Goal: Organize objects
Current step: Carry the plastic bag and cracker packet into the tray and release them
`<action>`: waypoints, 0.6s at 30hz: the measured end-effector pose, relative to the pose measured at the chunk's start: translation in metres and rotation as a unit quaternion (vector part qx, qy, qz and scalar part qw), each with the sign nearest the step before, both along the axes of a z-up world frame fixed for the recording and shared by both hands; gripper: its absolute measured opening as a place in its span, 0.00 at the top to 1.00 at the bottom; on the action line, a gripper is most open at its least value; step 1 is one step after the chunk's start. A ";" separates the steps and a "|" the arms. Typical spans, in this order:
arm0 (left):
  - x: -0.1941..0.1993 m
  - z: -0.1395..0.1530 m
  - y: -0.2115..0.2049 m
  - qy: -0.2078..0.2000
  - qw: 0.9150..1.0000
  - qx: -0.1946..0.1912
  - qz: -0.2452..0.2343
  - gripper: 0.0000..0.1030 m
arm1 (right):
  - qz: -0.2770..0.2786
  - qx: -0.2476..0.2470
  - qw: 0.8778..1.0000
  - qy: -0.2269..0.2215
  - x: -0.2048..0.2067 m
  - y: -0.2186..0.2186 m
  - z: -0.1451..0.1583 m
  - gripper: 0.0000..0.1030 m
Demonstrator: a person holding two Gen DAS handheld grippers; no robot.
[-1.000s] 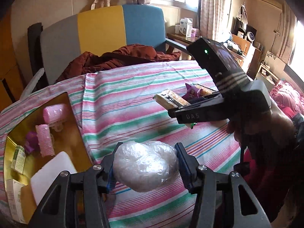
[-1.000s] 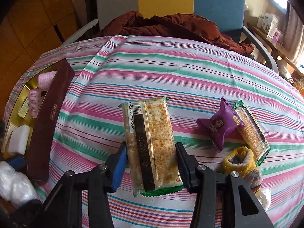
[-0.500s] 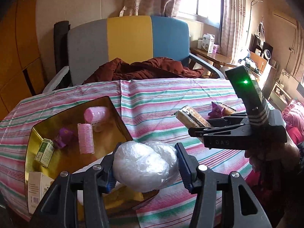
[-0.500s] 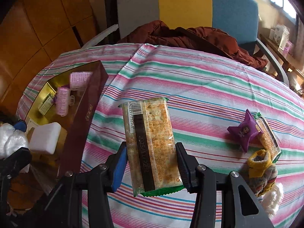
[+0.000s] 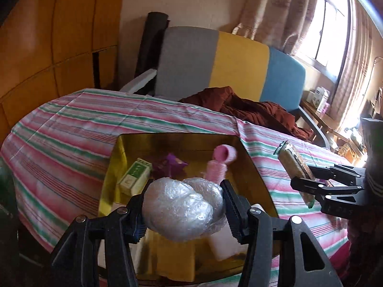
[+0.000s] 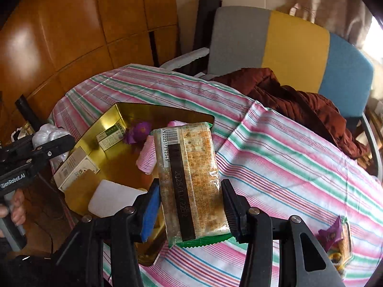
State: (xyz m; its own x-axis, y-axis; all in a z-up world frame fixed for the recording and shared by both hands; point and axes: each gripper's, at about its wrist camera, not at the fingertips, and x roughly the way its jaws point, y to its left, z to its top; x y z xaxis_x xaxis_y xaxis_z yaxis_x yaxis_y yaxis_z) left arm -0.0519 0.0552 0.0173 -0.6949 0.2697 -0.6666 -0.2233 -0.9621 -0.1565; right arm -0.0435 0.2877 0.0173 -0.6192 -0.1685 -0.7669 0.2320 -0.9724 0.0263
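Observation:
My left gripper [image 5: 183, 209] is shut on a crumpled clear plastic bag [image 5: 182, 211], held above the near part of the gold tin box [image 5: 177, 141]. In the right wrist view the same bag [image 6: 49, 131] shows at far left. My right gripper [image 6: 190, 205] is shut on a cracker packet [image 6: 191, 179] with a barcode, hovering over the box's right edge [image 6: 165, 111]. The packet [image 5: 295, 165] appears at right in the left wrist view. Inside the box lie pink hair rollers [image 5: 216, 167], a purple wrapper [image 6: 138, 132], small green-and-white cartons [image 5: 135, 175] and a white block [image 6: 112, 201].
A striped cloth [image 6: 287, 162] covers the round table. A brown jacket [image 6: 299, 102] lies on the grey, yellow and blue chair [image 6: 294, 40] behind. A purple snack and another packet [image 6: 335, 234] rest at the table's right edge. A hand [image 6: 14, 210] grips the left tool.
Both grippers have swung left toward the gold box while holding their loads. The bag now hangs over the box and the cracker packet has moved from mid-table to the box's right edge.

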 end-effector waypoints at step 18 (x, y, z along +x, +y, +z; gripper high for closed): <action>-0.023 -0.021 -0.022 -0.028 0.999 0.004 0.026 0.47 | 0.212 0.106 0.970 -0.051 -0.048 -0.097 -0.015 0.52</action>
